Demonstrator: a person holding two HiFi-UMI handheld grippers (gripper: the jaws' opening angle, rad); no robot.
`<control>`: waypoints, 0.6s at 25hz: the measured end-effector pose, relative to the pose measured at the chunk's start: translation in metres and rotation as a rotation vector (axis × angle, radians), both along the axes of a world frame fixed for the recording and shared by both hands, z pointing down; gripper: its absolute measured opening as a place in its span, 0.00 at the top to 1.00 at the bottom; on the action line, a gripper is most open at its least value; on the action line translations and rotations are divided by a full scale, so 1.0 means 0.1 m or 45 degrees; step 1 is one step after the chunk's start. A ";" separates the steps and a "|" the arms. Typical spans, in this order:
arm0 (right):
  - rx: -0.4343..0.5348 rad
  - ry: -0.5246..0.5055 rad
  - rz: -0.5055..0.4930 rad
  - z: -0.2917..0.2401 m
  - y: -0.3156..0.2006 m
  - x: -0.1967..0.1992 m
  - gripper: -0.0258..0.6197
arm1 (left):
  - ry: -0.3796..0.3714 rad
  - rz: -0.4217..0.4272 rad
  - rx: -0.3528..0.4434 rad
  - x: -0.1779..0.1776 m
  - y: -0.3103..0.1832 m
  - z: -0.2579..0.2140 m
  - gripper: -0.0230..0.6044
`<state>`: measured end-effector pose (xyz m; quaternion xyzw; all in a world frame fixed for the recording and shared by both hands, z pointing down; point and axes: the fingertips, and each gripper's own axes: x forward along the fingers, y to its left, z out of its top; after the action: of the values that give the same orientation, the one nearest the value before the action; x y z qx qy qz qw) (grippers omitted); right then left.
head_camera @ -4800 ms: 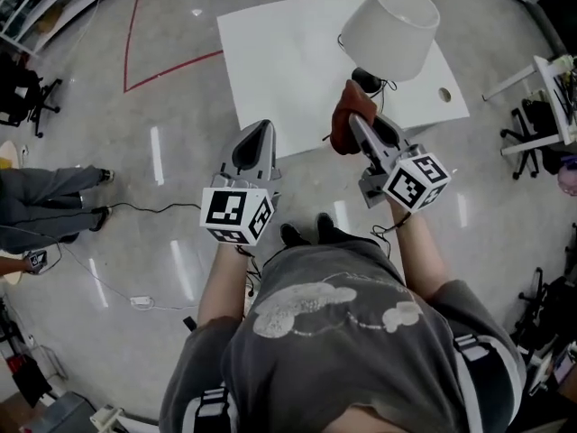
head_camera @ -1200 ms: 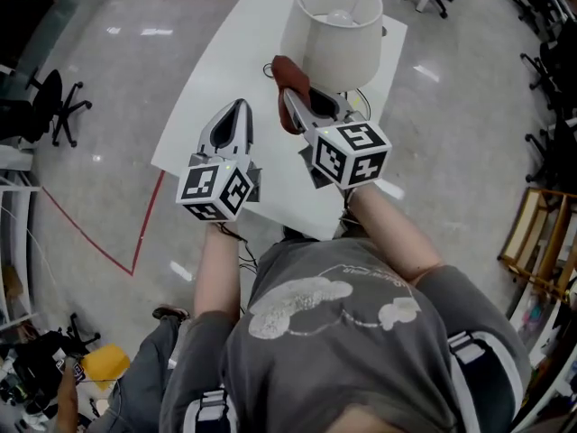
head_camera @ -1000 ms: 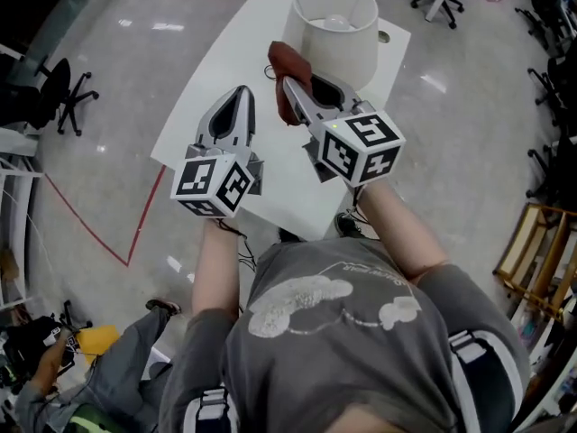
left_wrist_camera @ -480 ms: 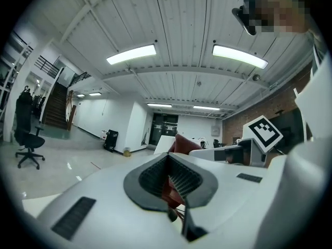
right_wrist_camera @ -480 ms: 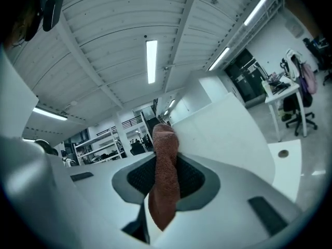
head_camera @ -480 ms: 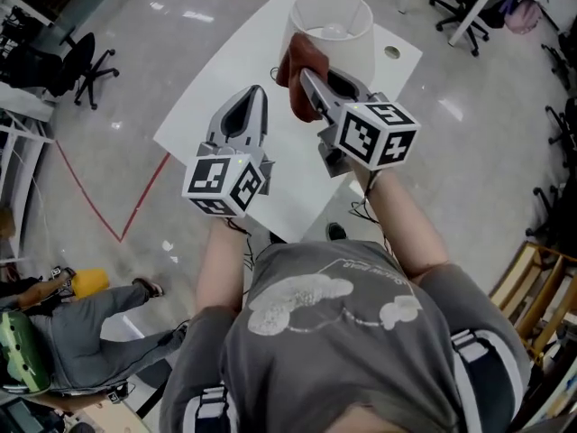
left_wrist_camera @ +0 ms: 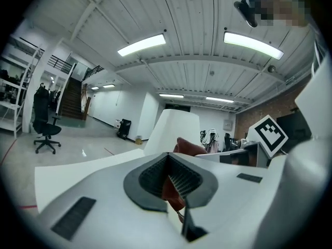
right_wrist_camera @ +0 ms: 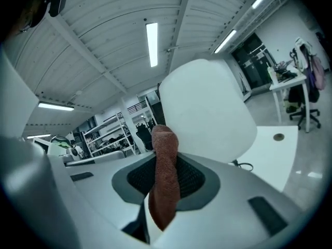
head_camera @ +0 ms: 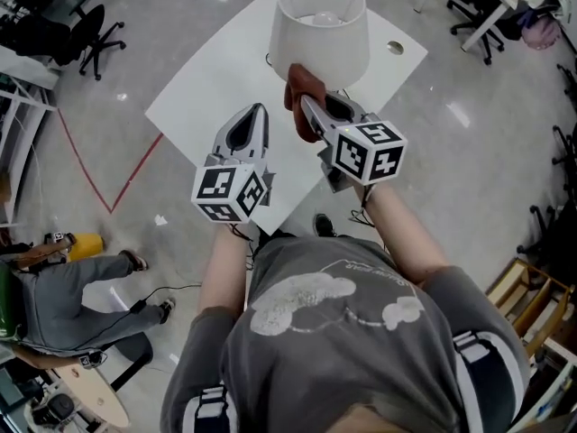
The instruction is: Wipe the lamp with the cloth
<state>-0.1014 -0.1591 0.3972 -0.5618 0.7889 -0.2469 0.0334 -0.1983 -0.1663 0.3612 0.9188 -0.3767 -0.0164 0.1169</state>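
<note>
On the white counter [head_camera: 203, 84] stands the lamp [head_camera: 320, 25]. The rust-brown cloth [head_camera: 298, 108] sits at the shade's lower edge, pinched between the jaws of the right hand-held gripper [head_camera: 306, 106]. The left hand-held gripper [head_camera: 256, 114] hovers just beside it, jaws together, empty.

White-shaded lamp [head_camera: 320, 30] upright on table [head_camera: 212, 84], rust-brown cloth [head_camera: 297, 99] bunched in right gripper [head_camera: 306, 108], just beside it

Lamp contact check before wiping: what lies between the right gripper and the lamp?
Only the brown cloth, clamped in the right gripper; the right gripper view shows it.
</note>
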 end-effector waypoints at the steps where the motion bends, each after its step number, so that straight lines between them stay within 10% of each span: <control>1: -0.013 0.006 -0.006 0.05 0.04 0.03 0.83 | -0.003 -0.010 -0.013 0.01 0.04 0.05 0.95; 15: -0.021 0.073 -0.038 0.22 0.40 -0.07 0.83 | 0.029 0.096 -0.071 0.06 0.16 0.22 0.96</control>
<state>-0.1084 -0.1187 0.4192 -0.5569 0.7958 -0.2376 0.0025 -0.1926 -0.1501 0.3830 0.9285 -0.3407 -0.0119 0.1472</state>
